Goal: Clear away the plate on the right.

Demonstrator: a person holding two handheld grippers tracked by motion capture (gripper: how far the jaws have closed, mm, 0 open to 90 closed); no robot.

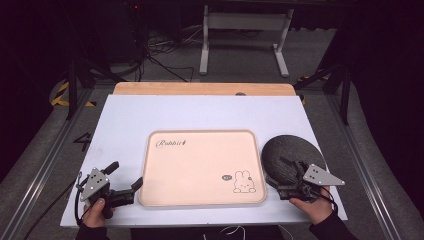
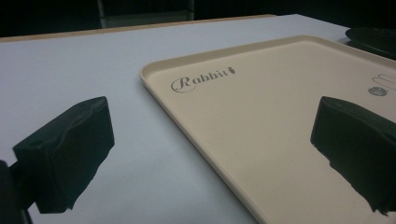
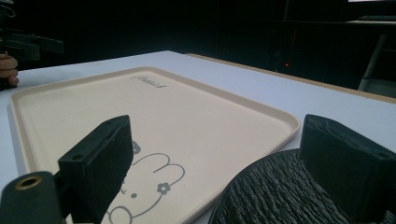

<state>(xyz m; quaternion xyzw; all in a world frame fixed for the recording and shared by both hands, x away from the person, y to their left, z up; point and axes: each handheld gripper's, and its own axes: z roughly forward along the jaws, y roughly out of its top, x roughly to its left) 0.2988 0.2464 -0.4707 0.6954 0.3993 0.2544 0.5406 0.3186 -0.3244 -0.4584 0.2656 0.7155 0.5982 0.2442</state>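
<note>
So the cream tray (image 1: 202, 167) sits pretty much in the middle of the white table (image 1: 130, 120), long side toward the person, with a "Rabbit" word at its far left corner and a little bunny drawing (image 1: 244, 182) at its near right corner. From the high view you get the whole layout: a dark round mat (image 1: 285, 150) lies just off the tray's right edge, and there's a wide strip of bare table beyond the tray's far edge and a narrower one left of the tray. The left gripper (image 1: 126, 179) is down by the tray's near left corner, jaws spread wide with nothing between them; its own view shows one jaw over bare table and the other over the tray, straddling the tray's raised left rim. The right gripper (image 1: 288, 172) is at the near edge of the mat, right of the tray's bunny corner, also spread open and holding nothing. Its own view shows the mat's rough woven texture, which the high view blurs out, plus the other hand (image 3: 8, 69) way across the tray.
</note>
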